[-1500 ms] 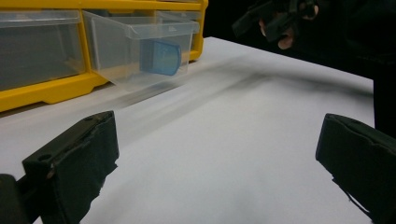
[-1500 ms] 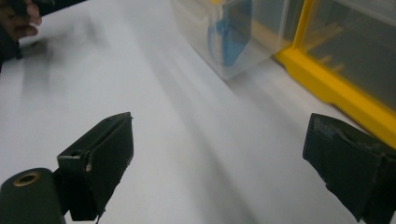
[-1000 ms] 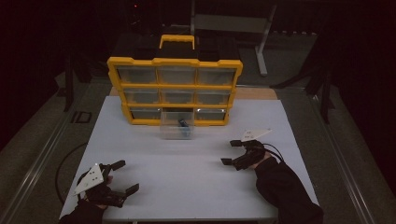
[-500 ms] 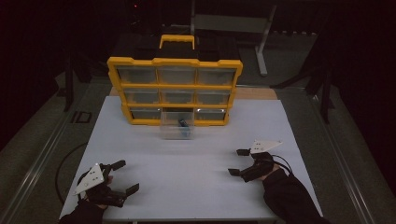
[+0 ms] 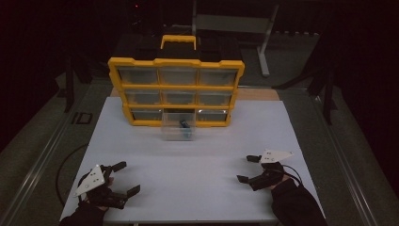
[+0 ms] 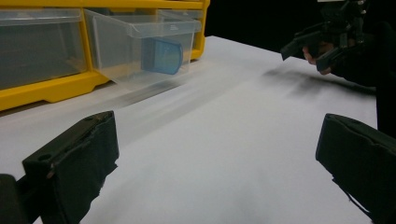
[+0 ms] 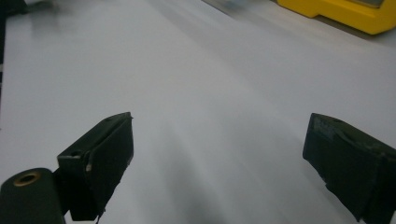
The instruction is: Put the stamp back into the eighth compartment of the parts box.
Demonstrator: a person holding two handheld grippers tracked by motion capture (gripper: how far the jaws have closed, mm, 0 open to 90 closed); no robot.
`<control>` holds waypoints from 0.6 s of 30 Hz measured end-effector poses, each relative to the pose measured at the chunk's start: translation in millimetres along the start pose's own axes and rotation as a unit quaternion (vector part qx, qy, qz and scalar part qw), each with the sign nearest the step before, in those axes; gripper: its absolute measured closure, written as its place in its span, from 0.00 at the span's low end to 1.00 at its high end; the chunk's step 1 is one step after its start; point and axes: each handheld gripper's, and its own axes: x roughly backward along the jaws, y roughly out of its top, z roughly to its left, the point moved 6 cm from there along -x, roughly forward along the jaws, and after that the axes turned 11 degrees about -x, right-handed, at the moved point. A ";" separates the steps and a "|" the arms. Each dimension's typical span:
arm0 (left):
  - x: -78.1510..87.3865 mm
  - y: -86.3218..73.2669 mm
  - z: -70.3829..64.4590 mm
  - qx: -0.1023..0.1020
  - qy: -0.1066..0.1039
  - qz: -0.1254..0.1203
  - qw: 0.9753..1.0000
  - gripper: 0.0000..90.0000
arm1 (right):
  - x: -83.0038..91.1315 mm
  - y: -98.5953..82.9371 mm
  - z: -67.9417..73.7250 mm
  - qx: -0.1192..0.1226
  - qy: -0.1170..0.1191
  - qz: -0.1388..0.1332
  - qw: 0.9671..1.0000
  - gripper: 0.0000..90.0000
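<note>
While both jaws gape wide, each hand-held gripper (image 5: 126,179) (image 5: 248,168) holds nothing

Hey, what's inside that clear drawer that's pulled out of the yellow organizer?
Inside the pulled-out clear drawer sits one small blue object, seen through the clear wall. What exactly it is cannot be told. The yellow organizer's other drawers are shut, their contents too dim to make out.

A dim lab: white table (image 5: 188,160), yellow drawer organizer (image 5: 176,63) (metal stand (image 5: 263,42) behind).
</note>
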 end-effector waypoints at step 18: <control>0.0 0.3 -0.7 -0.001 -0.001 0.000 1.000 0.00 | 14.8 -19.7 1.0 -0.004 -0.038 -0.027 0.999 0.10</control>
